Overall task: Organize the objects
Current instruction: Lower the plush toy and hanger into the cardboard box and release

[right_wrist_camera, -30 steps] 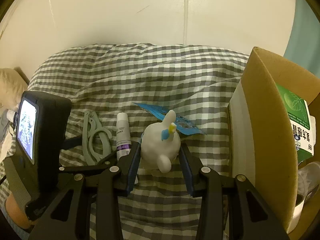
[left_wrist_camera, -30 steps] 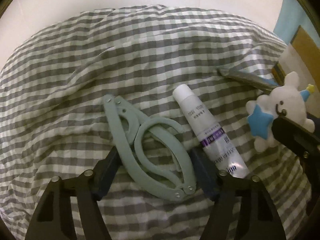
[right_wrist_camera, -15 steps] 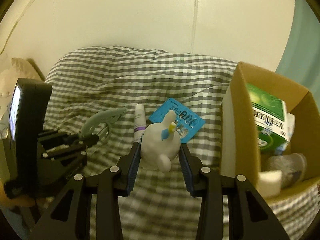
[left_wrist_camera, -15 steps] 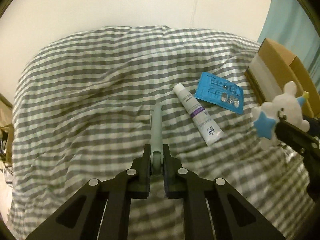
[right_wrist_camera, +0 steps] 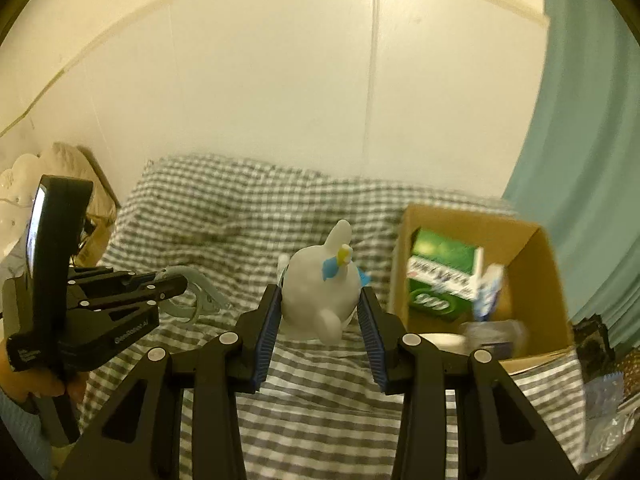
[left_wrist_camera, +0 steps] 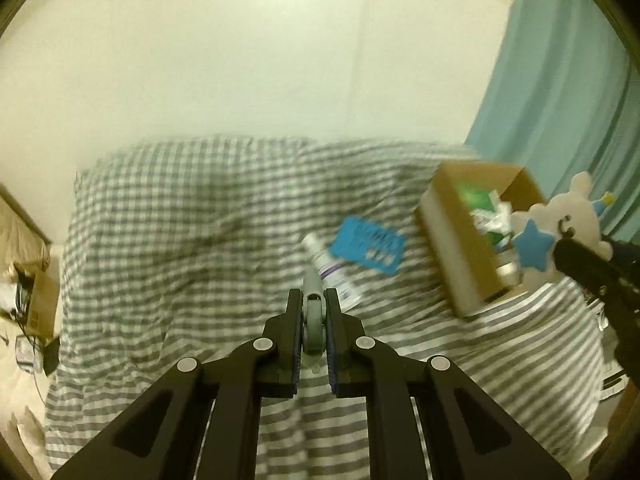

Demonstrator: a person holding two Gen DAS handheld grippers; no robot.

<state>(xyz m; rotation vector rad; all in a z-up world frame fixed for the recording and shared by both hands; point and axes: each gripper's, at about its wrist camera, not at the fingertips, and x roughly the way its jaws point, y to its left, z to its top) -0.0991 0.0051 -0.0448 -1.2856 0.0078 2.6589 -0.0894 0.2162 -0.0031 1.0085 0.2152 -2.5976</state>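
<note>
Step in hand: transfer; you carry two items toward the cardboard box (right_wrist_camera: 480, 276), the landmark for every place below; both are lifted off the checked bedspread (left_wrist_camera: 180, 240)

Left gripper (left_wrist_camera: 313, 320): clamped on the grey-green folding hanger (left_wrist_camera: 312, 312), seen edge-on between the pads; held left of the box, well apart from it

Right gripper (right_wrist_camera: 318, 320): closed around the white plush toy (right_wrist_camera: 320, 284), pads on its flanks; toy just left of the box's near wall, not yet over the opening

Box: open; holds a green carton (right_wrist_camera: 440, 276) and smaller items too blurred to name

Left behind: white tube (left_wrist_camera: 328, 272) and blue packet (left_wrist_camera: 368, 244) lie on the bedspread left of the box

Next move (judgement): bring the toy over the rim first, as it is nearer, then spread the fingers; the hanger follows; you need free space beside the carton

Risk (judgement): the hanger is long and may catch the rim

Change since half a second ago: both grippers have risen and drawn back; the box sits further into both views; both grips unchanged
</note>
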